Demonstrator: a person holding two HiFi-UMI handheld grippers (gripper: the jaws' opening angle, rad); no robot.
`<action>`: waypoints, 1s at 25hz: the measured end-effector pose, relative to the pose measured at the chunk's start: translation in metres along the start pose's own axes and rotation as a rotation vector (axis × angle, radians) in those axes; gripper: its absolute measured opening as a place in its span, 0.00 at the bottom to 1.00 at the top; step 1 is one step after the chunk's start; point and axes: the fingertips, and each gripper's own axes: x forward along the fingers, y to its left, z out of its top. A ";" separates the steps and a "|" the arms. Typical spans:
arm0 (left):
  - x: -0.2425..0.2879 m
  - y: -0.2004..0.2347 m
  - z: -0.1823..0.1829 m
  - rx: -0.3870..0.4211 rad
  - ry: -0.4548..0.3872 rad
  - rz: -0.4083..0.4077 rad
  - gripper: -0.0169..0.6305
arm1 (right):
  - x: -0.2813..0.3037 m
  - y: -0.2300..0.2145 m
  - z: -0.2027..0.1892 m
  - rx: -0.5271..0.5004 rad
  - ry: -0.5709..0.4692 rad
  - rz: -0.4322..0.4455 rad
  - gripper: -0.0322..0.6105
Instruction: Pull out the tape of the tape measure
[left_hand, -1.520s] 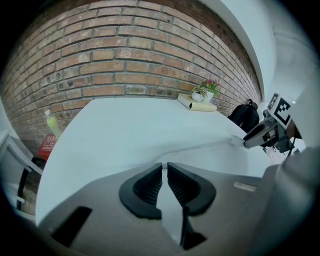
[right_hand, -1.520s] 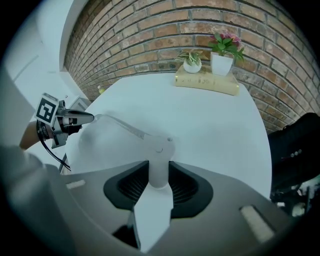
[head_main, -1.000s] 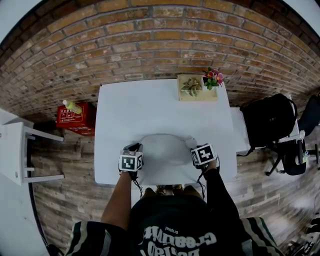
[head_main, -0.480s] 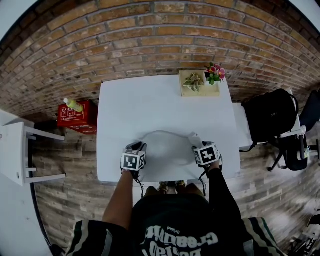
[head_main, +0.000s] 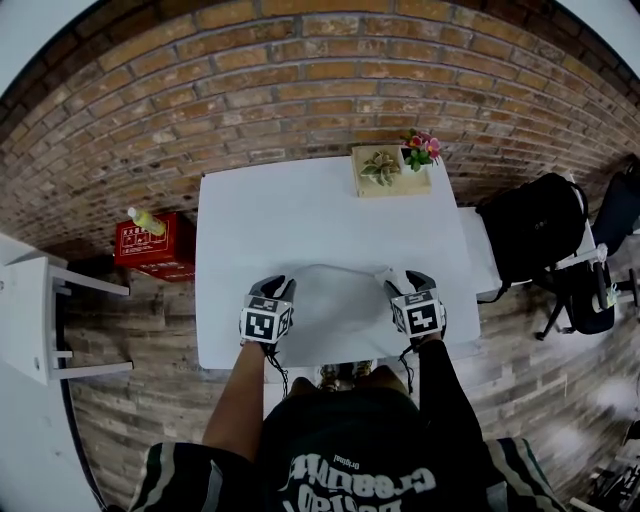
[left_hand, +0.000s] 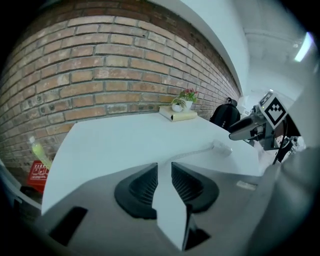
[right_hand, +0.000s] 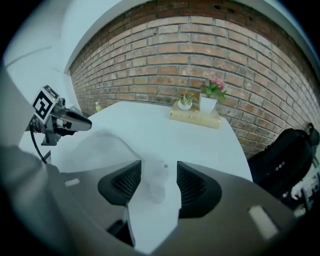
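Note:
A white tape measure body (head_main: 386, 274) lies on the white table (head_main: 300, 210) near its front right. Its white tape (head_main: 325, 268) curves in a low arc leftward across the table. My right gripper (head_main: 408, 283) is open, with the body (right_hand: 159, 170) lying loose between its jaws and not pressed by the pads. My left gripper (head_main: 275, 288) is open at the tape's far end. From the left gripper (left_hand: 164, 175) the tape (left_hand: 192, 152) runs off to the body (left_hand: 221, 146). Whether the tape's tip lies between the left jaws is unclear.
A wooden tray (head_main: 393, 184) with a small plant and a flower pot stands at the table's far right. On the floor to the left are a red box (head_main: 150, 243) and a white stand (head_main: 35, 320). A black backpack (head_main: 535, 235) sits to the right.
Both grippers' jaws have spread apart and no longer press on the tape and the body. Both hands have shifted a little on the table.

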 end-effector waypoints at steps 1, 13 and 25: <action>-0.002 -0.001 0.007 0.015 -0.016 -0.003 0.17 | -0.005 0.001 0.007 -0.002 -0.032 -0.007 0.42; -0.048 -0.034 0.110 0.148 -0.262 -0.017 0.18 | -0.069 0.001 0.084 -0.034 -0.343 -0.035 0.40; -0.127 -0.068 0.232 0.236 -0.584 0.100 0.20 | -0.157 -0.008 0.188 -0.119 -0.686 0.020 0.41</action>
